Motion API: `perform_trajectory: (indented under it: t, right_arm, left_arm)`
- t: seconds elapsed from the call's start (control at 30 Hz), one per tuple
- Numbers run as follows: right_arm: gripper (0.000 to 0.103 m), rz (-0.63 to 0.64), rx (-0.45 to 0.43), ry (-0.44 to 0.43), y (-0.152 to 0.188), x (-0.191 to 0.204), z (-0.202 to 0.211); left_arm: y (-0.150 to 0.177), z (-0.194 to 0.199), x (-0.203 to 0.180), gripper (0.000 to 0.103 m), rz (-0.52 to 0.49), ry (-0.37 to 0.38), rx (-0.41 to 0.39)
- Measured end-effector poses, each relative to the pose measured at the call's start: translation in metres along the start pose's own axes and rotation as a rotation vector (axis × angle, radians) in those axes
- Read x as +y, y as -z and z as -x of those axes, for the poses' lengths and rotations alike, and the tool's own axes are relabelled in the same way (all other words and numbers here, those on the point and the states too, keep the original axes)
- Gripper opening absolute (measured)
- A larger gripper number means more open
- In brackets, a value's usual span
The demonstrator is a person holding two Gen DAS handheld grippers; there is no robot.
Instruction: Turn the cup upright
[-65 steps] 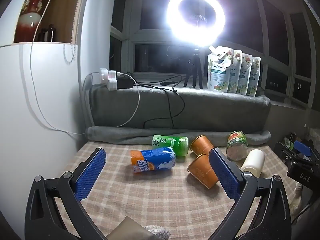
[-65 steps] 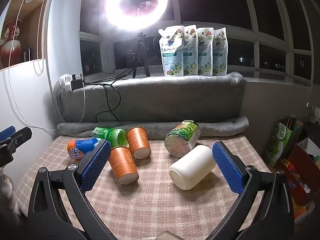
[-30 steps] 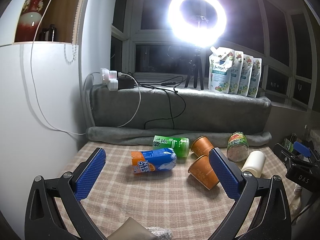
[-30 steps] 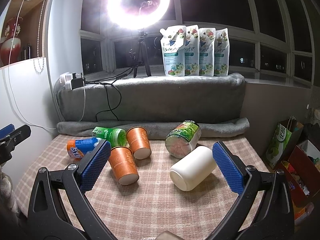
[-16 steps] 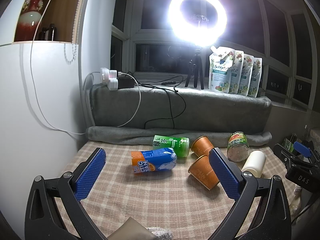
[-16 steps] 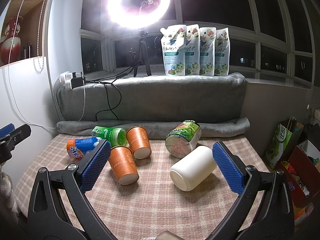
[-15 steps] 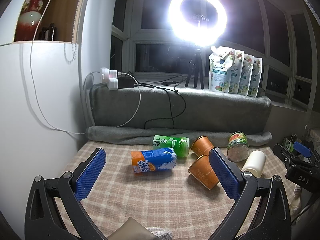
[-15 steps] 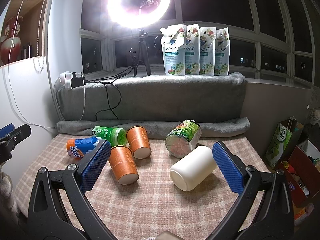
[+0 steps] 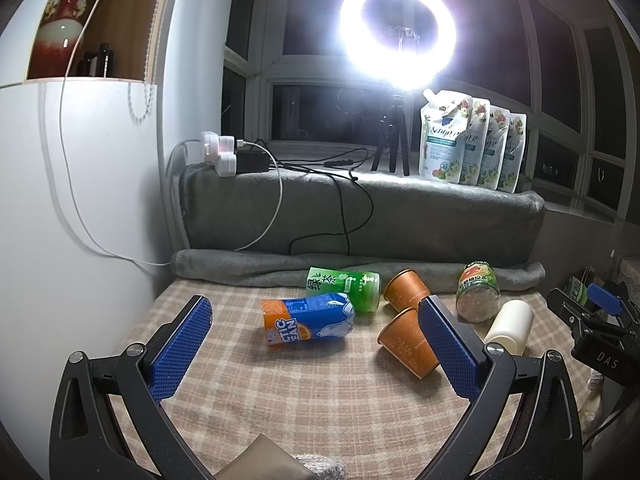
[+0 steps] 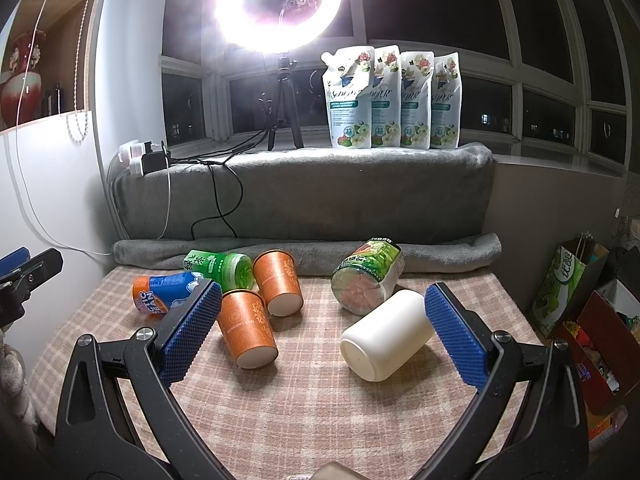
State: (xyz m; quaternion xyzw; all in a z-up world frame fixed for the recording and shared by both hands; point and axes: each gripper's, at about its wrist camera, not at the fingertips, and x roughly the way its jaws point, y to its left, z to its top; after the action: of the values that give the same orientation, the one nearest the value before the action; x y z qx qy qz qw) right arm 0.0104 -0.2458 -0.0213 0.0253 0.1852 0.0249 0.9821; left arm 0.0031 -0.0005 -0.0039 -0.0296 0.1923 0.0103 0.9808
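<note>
Both claws are hanging above the near edge of the desk (image 10: pixel 320 420), which is wearing a checked cloth, and each is gaping wide with nothing between its blue pads. The right claw (image 10: pixel 322 330) is pointing at a white cup (image 10: pixel 386 338) that is lying on its side, its flat bottom turned toward the camera and its far end just beside the right-hand pad. Touching or almost touching the cup's far end, a glass jar (image 10: pixel 366 278) with a green label is lying tipped over. To the left, two orange paper cups are lying on their sides too: the nearer one (image 10: pixel 248 330) just beside the left-hand pad, the farther one (image 10: pixel 278 282) behind it. A green bottle (image 10: pixel 218 266) and a blue and orange carton (image 10: pixel 166 292) are lying farther left.

The left claw (image 9: pixel 316 348) is hovering over the left part of the desk, with the carton (image 9: pixel 308 320) lying between its pads farther off. From here the white cup (image 9: pixel 508 326) is sitting well to the right, beyond the right-hand pad.

A ring lamp (image 10: pixel 280 4) is glaring from the sill, beside four standing pouches (image 10: pixel 394 98)
</note>
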Motion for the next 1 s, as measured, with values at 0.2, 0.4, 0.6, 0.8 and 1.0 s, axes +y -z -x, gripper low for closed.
perform_trajectory:
  t: [0.2, 0.4, 0.6, 0.8, 1.0]
  right_arm:
    - [0.103, 0.002, 0.002, -0.001, 0.0, 0.001, -0.001]
    - [0.103, 0.011, 0.01, -0.008, 0.001, 0.005, -0.006]
    - [0.103, 0.04, 0.026, -0.026, -0.001, 0.012, -0.021]
    - [0.103, 0.102, 0.057, -0.073, -0.01, 0.022, -0.041]
    - [0.103, 0.207, 0.106, -0.166, -0.024, 0.041, -0.072]
  left_arm:
    - [0.001, -0.001, 0.0, 0.102, 0.001, 0.0, 0.001]
    - [0.004, -0.006, 0.003, 0.102, 0.005, -0.001, 0.011]
    - [0.004, -0.015, 0.006, 0.102, 0.012, -0.003, 0.026]
    - [0.007, -0.023, 0.016, 0.102, 0.023, -0.01, 0.052]
    - [0.014, -0.033, 0.03, 0.102, 0.035, -0.028, 0.101]
